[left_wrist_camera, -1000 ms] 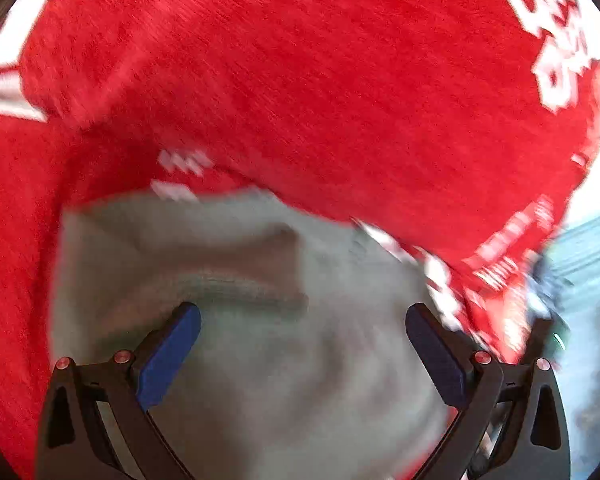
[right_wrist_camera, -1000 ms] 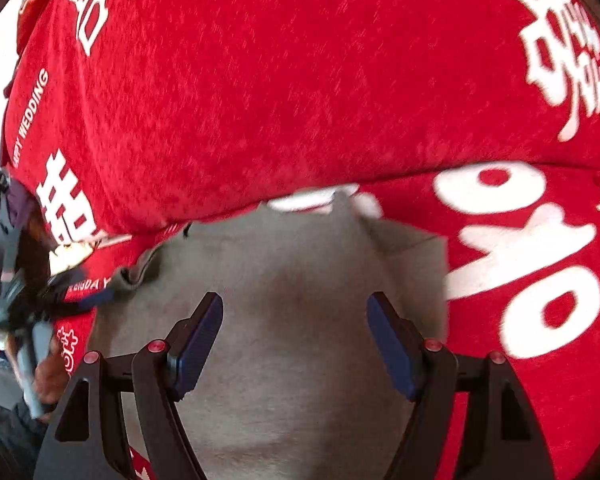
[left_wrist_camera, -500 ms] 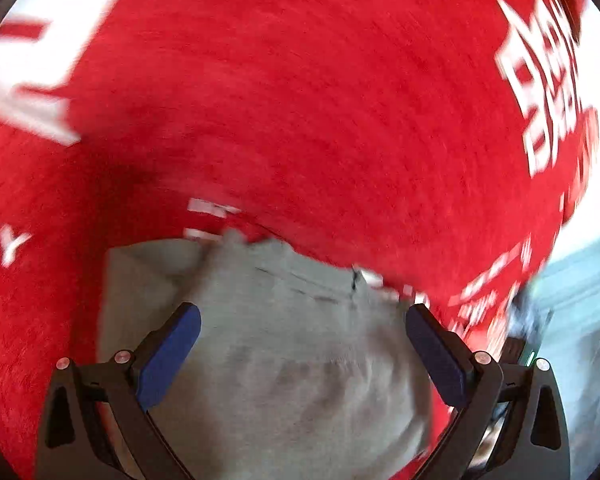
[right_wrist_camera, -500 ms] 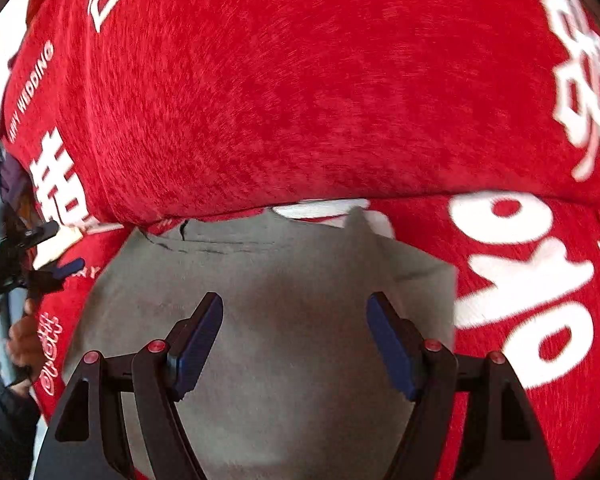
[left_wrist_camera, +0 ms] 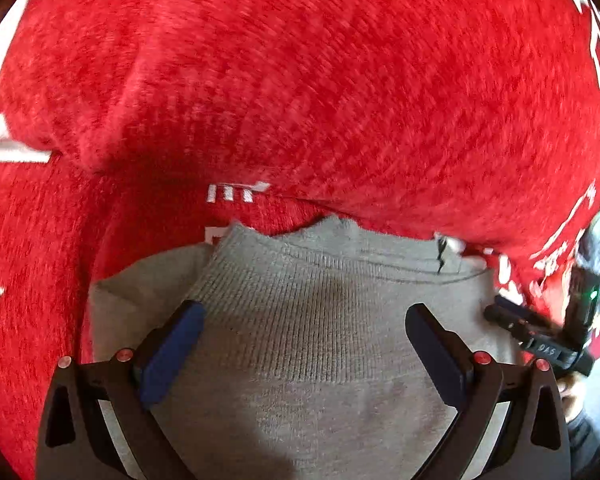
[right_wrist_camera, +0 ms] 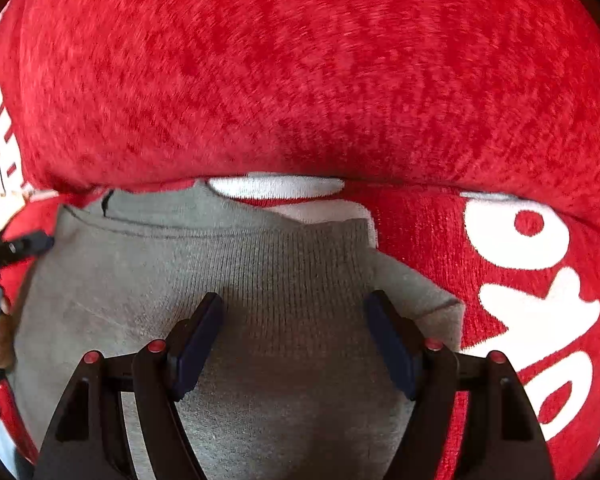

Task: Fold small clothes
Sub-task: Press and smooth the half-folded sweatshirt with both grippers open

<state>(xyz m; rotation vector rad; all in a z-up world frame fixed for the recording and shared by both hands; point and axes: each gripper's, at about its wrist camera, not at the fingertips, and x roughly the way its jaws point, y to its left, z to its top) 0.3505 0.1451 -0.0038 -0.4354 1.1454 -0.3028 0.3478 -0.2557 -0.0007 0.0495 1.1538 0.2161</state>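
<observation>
A grey knit garment [left_wrist_camera: 320, 320] lies flat on a red cloth, its ribbed edge towards the far side. My left gripper [left_wrist_camera: 302, 344] is open, low over the garment's left part, with the knit between its blue pads. My right gripper [right_wrist_camera: 296, 332] is open over the garment [right_wrist_camera: 284, 280] on its right part. A folded flap [right_wrist_camera: 416, 292] sticks out at the right. Neither gripper holds anything. In the left wrist view the right gripper [left_wrist_camera: 540, 336] shows at the right edge.
A red plush cloth with white lettering [right_wrist_camera: 532, 264] covers the surface. A thick red roll or cushion [left_wrist_camera: 340, 80] rises just behind the garment and fills the upper half of both views [right_wrist_camera: 300, 80].
Both grippers have moved lower and closer to the garment, which now looks larger and flatter. The left view has steadied after blur. Both stay open.
</observation>
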